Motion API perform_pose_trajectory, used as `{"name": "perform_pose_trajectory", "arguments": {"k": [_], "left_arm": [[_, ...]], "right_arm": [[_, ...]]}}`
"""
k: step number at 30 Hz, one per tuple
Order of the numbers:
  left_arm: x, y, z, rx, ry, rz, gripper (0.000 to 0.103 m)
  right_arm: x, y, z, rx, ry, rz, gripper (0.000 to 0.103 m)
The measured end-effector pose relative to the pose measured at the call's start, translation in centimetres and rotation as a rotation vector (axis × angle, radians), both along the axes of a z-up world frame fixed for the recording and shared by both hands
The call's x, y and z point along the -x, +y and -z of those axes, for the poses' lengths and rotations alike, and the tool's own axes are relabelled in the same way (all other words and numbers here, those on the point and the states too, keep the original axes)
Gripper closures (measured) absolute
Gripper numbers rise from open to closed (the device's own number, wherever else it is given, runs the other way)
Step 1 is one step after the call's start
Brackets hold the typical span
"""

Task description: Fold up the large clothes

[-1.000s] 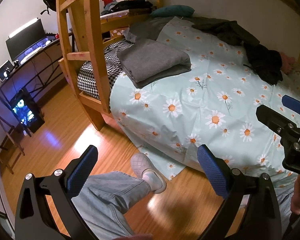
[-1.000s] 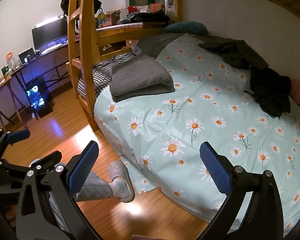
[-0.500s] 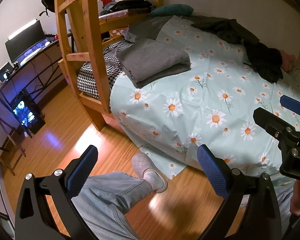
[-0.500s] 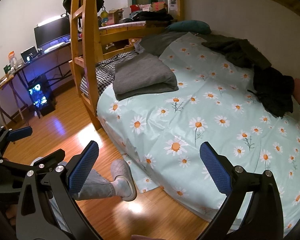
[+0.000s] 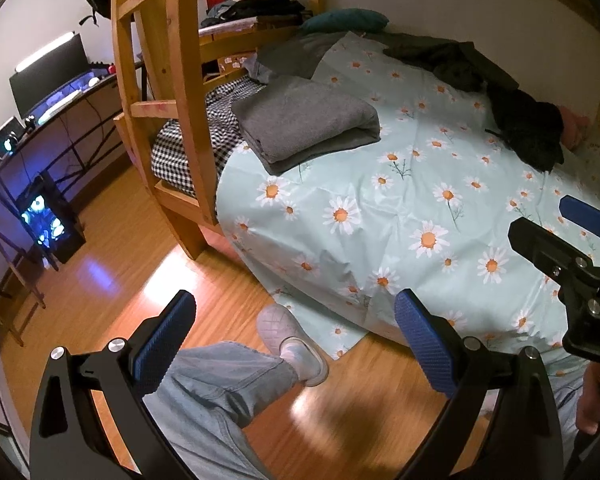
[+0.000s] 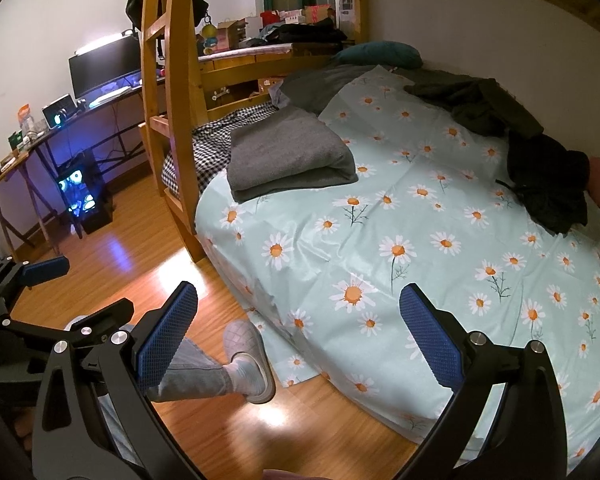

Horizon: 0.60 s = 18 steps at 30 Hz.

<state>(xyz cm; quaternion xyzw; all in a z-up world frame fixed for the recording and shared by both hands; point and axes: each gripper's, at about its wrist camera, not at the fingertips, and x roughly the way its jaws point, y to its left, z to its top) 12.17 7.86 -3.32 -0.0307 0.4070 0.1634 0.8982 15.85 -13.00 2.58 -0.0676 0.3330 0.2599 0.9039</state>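
Observation:
A folded grey garment [image 5: 306,120] lies on the near left part of the daisy-print bed [image 5: 420,200]; it also shows in the right wrist view [image 6: 288,154]. A dark crumpled garment [image 5: 528,128] lies unfolded by the far wall, also in the right wrist view [image 6: 548,176]. My left gripper [image 5: 296,344] is open and empty, held above the floor beside the bed. My right gripper [image 6: 298,336] is open and empty over the bed's near edge. It shows at the right of the left wrist view [image 5: 560,240].
A wooden ladder [image 5: 168,92] stands at the bed's left end. A desk with a monitor [image 6: 104,64] and a lit computer case [image 6: 82,196] stands at the left. The person's leg and slippered foot [image 5: 292,344] are over the wooden floor. More dark clothes lie near a teal pillow [image 6: 380,54].
Both grippers have drifted slightly, shifting the view of the bed a little. Both stay open and empty.

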Motion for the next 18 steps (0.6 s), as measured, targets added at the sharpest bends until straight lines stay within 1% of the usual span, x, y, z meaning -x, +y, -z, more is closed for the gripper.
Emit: {"name": "perform_pose_trajectory", "arguments": {"k": [2, 12, 18], "left_arm": [[0.0, -0.1, 0.0, -0.009, 0.001, 0.0, 0.006], [-0.8, -0.3, -0.1, -0.005, 0.016, 0.003, 0.006], [-2.0, 0.0, 0.0, -0.034, 0.016, -0.009, 0.006]], "right_arm": [[0.0, 0.0, 0.0, 0.001, 0.0, 0.0, 0.004], [0.1, 0.1, 0.0, -0.005, -0.001, -0.004, 0.004], [-1.1, 0.1, 0.0, -0.017, 0.0, -0.008, 0.004]]}}
